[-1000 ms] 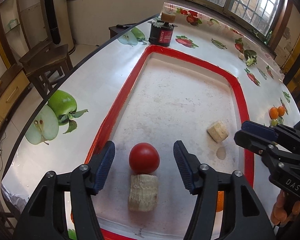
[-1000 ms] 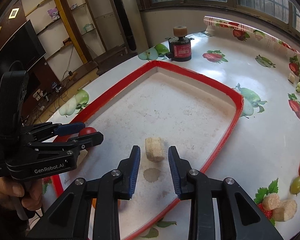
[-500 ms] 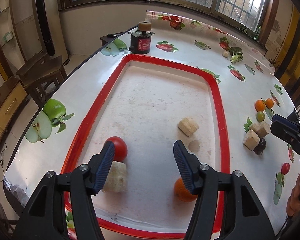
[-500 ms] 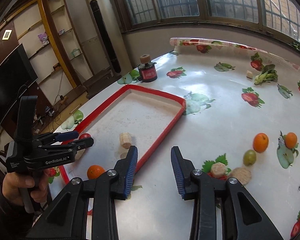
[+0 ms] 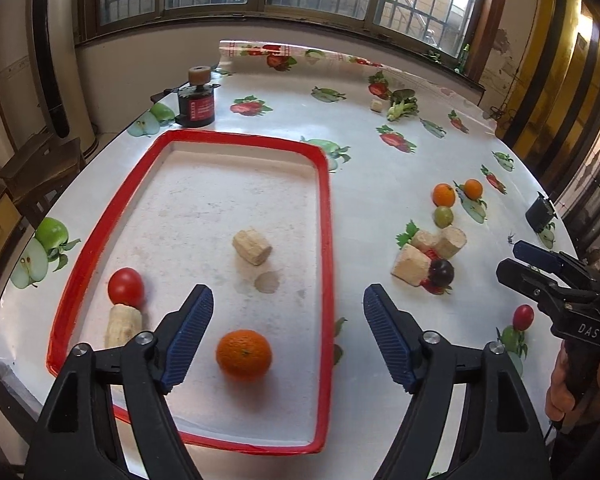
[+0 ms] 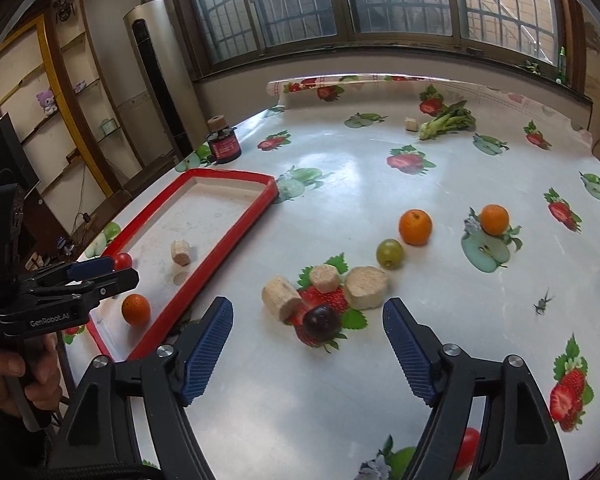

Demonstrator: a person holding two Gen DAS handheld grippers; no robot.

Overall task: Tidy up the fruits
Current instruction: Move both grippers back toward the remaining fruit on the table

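The red-rimmed tray (image 5: pixel 326 216) holds a red tomato (image 5: pixel 126 287), a pale peeled piece (image 5: pixel 123 324), a beige chunk (image 5: pixel 252 246) and an orange (image 5: pixel 244 354). My left gripper (image 5: pixel 288 308) hovers over the tray's near end, its jaws opening, gripping nothing. On the fruit-print cloth to the right lie two oranges (image 6: pixel 415 227) (image 6: pixel 494 219), a green fruit (image 6: pixel 389 253), three beige chunks (image 6: pixel 366 286) and a dark plum (image 6: pixel 321 322). My right gripper (image 6: pixel 308 312) hangs just short of the plum, jaws opening and empty. A small red tomato (image 5: pixel 523 317) lies beneath it.
A black jar with a red label (image 5: pixel 196 106) stands beyond the tray. Leafy greens (image 5: pixel 402 106) and a small beige bit (image 5: pixel 376 105) lie at the far side. A black object (image 5: pixel 540 214) sits at the right edge. The table's rounded edge runs close on the left, with a chair past it.
Both grippers pulled back and swung right. The right one left the beige chunk in the tray and now faces the loose fruit on the cloth. Both pairs of jaws have spread much wider.
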